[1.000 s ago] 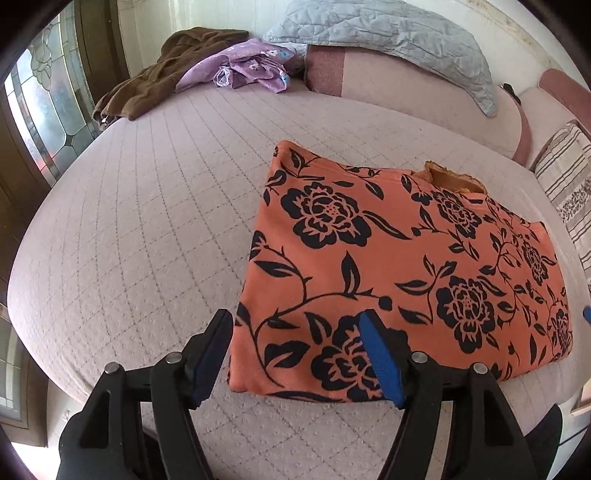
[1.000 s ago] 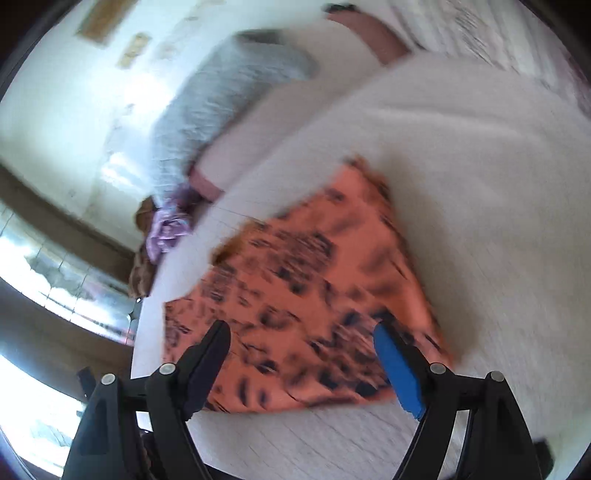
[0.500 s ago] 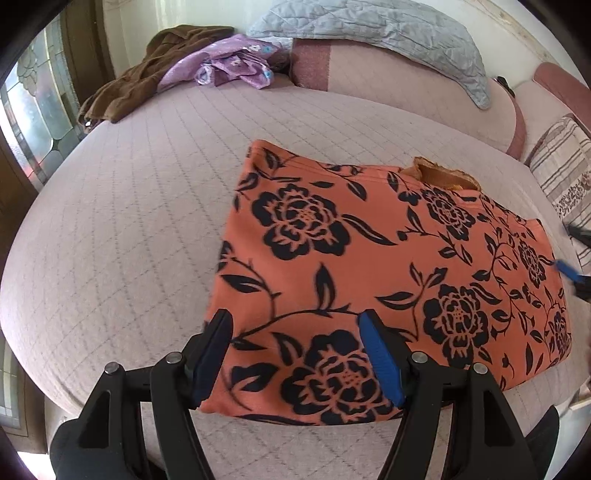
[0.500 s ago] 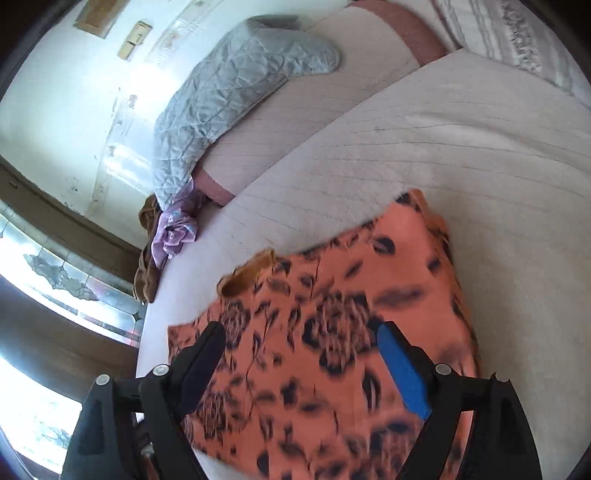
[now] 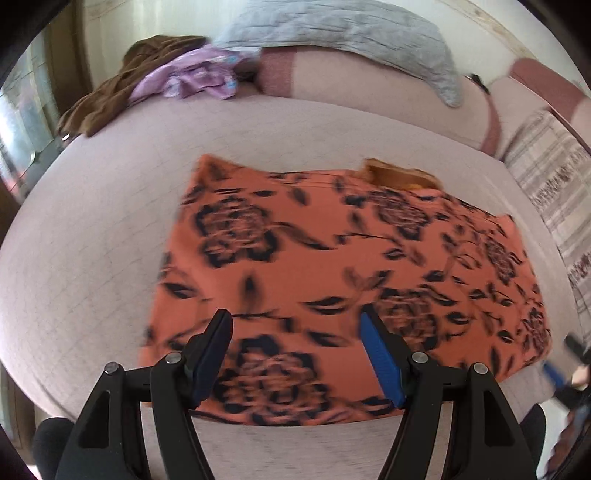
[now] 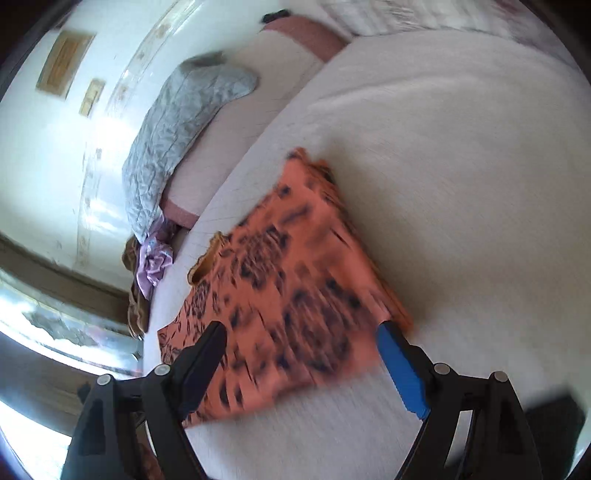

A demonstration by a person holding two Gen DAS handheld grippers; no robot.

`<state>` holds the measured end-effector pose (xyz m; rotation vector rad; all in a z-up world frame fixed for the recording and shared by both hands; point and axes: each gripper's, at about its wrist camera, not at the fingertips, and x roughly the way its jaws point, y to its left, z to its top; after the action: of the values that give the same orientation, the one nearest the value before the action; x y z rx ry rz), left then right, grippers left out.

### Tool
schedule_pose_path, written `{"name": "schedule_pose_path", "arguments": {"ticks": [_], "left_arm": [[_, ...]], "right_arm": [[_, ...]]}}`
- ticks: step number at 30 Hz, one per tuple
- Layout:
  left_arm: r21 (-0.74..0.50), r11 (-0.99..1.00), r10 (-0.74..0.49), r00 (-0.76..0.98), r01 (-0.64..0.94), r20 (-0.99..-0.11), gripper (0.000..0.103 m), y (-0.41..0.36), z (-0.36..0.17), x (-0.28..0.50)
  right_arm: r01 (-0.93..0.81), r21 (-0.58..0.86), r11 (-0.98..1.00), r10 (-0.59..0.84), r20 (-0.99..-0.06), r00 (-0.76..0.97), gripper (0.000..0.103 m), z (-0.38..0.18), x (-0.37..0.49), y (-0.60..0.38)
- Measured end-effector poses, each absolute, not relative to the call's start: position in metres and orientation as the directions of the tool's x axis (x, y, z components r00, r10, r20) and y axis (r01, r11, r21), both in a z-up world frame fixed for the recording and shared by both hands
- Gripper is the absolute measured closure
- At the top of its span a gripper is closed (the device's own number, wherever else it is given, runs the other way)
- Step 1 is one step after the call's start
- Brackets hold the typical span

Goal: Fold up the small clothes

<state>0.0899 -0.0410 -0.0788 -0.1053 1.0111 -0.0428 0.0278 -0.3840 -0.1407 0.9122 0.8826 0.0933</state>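
Note:
An orange garment with a black flower print [image 5: 332, 266] lies flat and folded on the pale quilted bed [image 5: 92, 229]. It also shows in the right wrist view [image 6: 288, 295]. My left gripper [image 5: 297, 321] is open and empty, hovering over the garment's near left edge. My right gripper [image 6: 301, 328] is open and empty above the garment's near right end. The right gripper also shows in the left wrist view at the right edge [image 5: 565, 362]. Both views are blurred by motion.
A brown garment [image 5: 110, 96] and a purple garment [image 5: 195, 70] lie at the bed's far left. A grey quilted pillow [image 5: 351, 33] lies on the pink bolster at the back. A striped pillow [image 5: 554, 192] is at the right.
My left gripper has moved right and forward over the garment's near left edge. My right gripper has swung around over the garment's right end. Both stayed open.

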Motion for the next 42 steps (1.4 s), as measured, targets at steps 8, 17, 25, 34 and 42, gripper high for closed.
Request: {"name": "schedule_pose_path", "arguments": {"ticks": [8, 17, 25, 34, 42], "left_arm": [[-0.134, 0.990, -0.138, 0.478, 0.043, -0.867, 0.031, -0.093, -0.097, 0.100], [-0.056, 0.996, -0.082, 0.470, 0.069, -0.879, 0.029, -0.104, -0.096, 0.096], [-0.058, 0.998, -0.057, 0.447, 0.012, -0.893, 0.020, -0.095, -0.116, 0.105], [-0.039, 0.997, -0.067, 0.534, 0.064, -0.843, 0.019, -0.104, -0.101, 0.100], [0.017, 0.995, -0.038, 0.508, 0.103, -0.860, 0.015, -0.110, -0.125, 0.103]], "right_arm": [[0.329, 0.834, 0.444, 0.486, -0.532, 0.693, 0.016, -0.175, 0.024, -0.396], [0.333, 0.722, 0.606, 0.437, -0.653, 0.619, 0.088, -0.173, 0.067, -0.381], [0.288, 0.551, 0.783, 0.317, -0.753, 0.577, 0.085, -0.164, 0.047, -0.369], [0.242, 0.760, 0.603, 0.441, -0.571, 0.692, 0.016, -0.141, 0.019, -0.426], [0.126, 0.713, 0.690, 0.455, -0.562, 0.691, 0.016, -0.107, 0.097, -0.435]]}}
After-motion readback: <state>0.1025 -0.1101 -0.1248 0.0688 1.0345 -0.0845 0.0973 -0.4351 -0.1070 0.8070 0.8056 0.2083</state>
